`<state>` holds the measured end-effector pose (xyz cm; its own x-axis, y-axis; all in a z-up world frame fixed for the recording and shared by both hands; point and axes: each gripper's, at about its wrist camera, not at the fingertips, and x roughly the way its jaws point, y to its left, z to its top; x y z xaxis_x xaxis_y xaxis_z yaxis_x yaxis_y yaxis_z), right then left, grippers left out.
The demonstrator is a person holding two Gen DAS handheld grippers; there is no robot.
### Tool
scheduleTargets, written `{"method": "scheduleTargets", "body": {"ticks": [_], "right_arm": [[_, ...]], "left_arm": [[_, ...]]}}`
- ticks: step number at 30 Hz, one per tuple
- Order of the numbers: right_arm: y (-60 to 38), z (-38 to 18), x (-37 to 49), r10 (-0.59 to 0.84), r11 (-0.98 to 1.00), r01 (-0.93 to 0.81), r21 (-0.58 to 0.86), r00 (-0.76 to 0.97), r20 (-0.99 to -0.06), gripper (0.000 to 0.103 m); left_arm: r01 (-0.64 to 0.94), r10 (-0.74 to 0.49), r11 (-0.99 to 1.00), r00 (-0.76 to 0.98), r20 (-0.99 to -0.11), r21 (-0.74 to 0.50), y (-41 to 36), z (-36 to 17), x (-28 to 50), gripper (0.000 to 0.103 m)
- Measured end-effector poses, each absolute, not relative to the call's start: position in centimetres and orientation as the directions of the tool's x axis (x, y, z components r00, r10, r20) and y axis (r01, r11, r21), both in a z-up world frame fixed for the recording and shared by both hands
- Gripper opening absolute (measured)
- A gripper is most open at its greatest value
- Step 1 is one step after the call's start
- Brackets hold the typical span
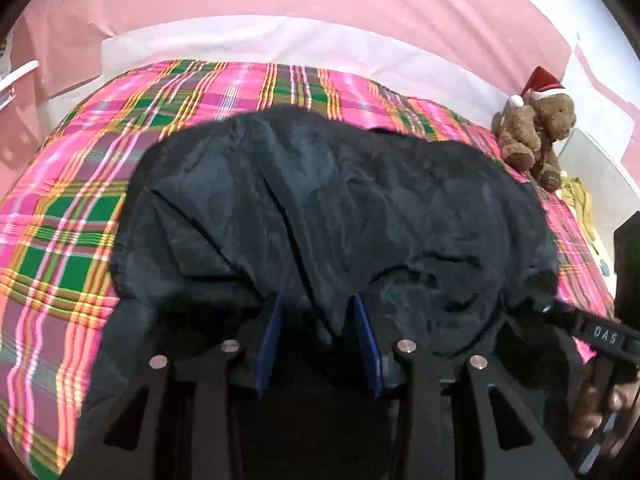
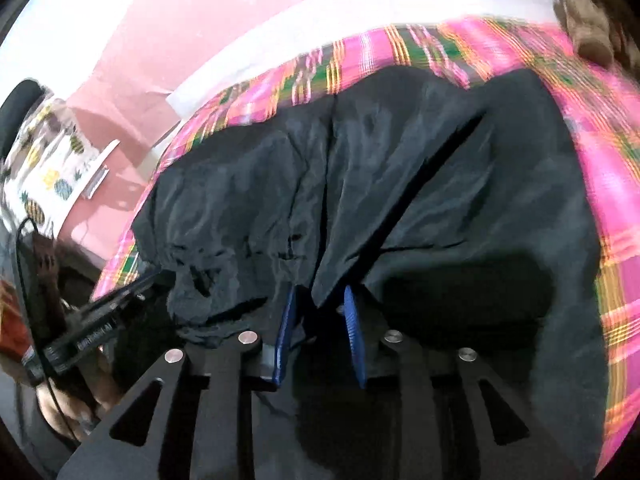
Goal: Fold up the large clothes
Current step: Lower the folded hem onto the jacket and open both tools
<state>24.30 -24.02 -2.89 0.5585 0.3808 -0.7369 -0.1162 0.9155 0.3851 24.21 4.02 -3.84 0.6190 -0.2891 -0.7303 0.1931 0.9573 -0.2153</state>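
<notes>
- Left wrist view: the left gripper pinches the dark garment; a teddy bear sits on the plaid bed.
- Right wrist view: the right gripper has cloth between its blue pads, grip unclear; pineapple-print fabric appears at left.

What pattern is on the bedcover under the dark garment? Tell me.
Plaid bedcover: bright pink with green blocks and yellow-orange stripes, clearest in the left wrist view beside the dark garment.

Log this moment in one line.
left gripper: fabric between jaws | right gripper: fabric between jaws | black garment: crumpled on plaid bedspread
</notes>
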Motion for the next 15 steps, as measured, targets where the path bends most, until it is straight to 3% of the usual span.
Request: {"method": "scheduleTargets", "body": {"ticks": [7,13,15], "right_arm": [[-26.4,1.6,25.5,0.289,0.95,-0.12,0.289,0.688,-0.665,0.026],[-28.8,-2.2,30.0,0.201,0.97,-0.026,0.24,0.642,-0.74,0.025],[-29.0,-3.6,30.2,0.192,0.974,-0.03,0.225,0.637,-0.747,0.024]], "left_arm": [[0.194,-0.256,0.967,0.745,-0.616,-0.166,4.9,1.1,25.7,0.048],[0.069,-0.135,0.99,0.71,-0.691,-0.123,6.2,-2.6,31.3,0.048],[0.072,-0.147,0.988,0.716,-0.683,-0.137,6.8,-3.9,31.3,0.054]]}}
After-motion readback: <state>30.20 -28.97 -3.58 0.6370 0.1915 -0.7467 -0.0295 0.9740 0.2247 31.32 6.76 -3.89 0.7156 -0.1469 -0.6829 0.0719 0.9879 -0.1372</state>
